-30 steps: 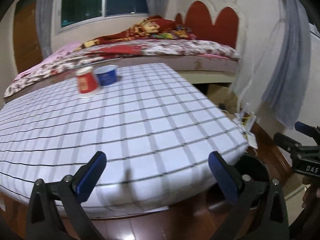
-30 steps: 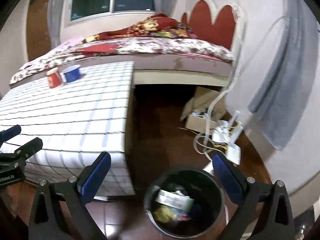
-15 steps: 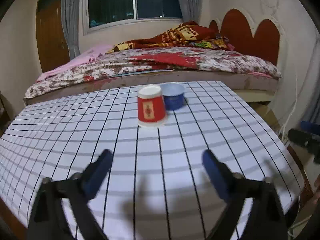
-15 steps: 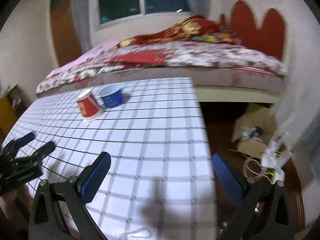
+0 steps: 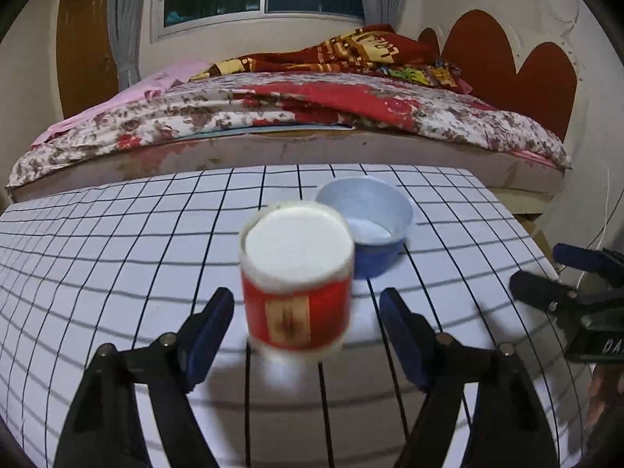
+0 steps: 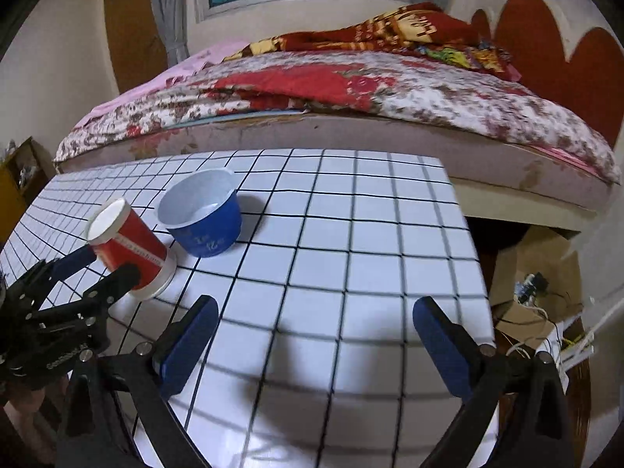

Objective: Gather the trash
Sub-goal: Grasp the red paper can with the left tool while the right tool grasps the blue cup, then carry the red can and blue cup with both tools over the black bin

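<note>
A red paper cup [image 5: 296,296] stands upside down on the white checked table [image 5: 117,257]. An open blue tub [image 5: 370,226] sits just behind it to the right. My left gripper [image 5: 306,312] is open, with one finger on each side of the red cup, apart from it. In the right wrist view the red cup [image 6: 128,249] and blue tub [image 6: 202,214] lie at the left, with the left gripper [image 6: 99,261] around the cup. My right gripper [image 6: 316,335] is open and empty over the table's near right part.
A bed [image 5: 312,117] with floral covers runs behind the table. A cardboard box and cables [image 6: 538,288] lie on the floor right of the table edge. The right gripper shows at the right edge of the left wrist view [image 5: 561,277].
Both grippers rose from the floor bin area and moved over the table. The left gripper advanced to the red cup, which now sits between its fingers.
</note>
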Available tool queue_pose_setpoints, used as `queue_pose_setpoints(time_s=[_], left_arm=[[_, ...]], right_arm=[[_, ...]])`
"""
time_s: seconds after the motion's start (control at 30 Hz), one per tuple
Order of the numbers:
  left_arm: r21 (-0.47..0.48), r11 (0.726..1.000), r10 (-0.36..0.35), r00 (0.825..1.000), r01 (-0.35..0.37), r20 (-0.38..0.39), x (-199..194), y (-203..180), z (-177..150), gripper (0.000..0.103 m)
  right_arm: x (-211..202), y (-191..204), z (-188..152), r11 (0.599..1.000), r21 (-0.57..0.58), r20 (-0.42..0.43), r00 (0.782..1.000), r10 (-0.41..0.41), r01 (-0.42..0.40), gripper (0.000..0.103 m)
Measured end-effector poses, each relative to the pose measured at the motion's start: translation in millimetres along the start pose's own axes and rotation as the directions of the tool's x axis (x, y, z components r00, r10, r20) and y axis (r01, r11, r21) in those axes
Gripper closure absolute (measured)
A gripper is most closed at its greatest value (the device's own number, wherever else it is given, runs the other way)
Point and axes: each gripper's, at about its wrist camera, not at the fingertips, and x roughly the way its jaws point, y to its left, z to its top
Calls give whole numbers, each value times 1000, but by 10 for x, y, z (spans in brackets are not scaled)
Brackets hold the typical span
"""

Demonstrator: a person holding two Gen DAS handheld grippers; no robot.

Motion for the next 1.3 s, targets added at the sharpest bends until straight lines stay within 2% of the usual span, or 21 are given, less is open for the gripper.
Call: queue_pose_setpoints(time_s=[0.1, 0.17, 0.43, 0.53, 0.7, 0.73, 0.77, 0.8, 0.97, 1.3], left_arm=[[-27, 998, -53, 998, 52, -15, 103, 62, 58, 41], [-26, 998, -51, 999, 50, -15, 128, 136, 100, 43], [-14, 1000, 22, 1000, -22, -2, 44, 675, 67, 44], [-11, 1000, 29, 1000, -29, 3, 0, 774, 51, 44], [-13, 999, 30, 1000, -30, 2, -11, 861, 19, 44], [-15, 999, 28, 1000, -28, -4, -2, 873, 5, 44], [-15, 999, 29, 1000, -29, -7, 8, 884, -4, 44], [-17, 999, 28, 1000, -28, -4, 5, 892, -19, 44], [0, 1000, 26, 1000, -26, 10, -86, 870, -27, 44], [49, 998, -35, 998, 32, 61, -580, 506, -228, 44]], right_arm=[[154, 53, 61, 1000, -9, -16, 1000, 14, -14, 4], [265, 101, 94, 999, -18, -27, 999, 32, -32, 4], [612, 553, 273, 991, -70, -33, 993, 113, -115, 4], [772, 736, 371, 987, -83, -50, 990, 133, -137, 4], [968, 954, 513, 990, -73, -45, 992, 117, -120, 4], [985, 975, 526, 991, -69, -44, 992, 116, -118, 5], [993, 991, 538, 991, -65, -39, 993, 112, -115, 13], [995, 1003, 548, 992, -64, -37, 994, 103, -105, 25], [779, 1009, 483, 992, -70, 4, 994, 108, -108, 26], [-80, 761, 45, 993, -70, 89, 991, 101, -95, 26]])
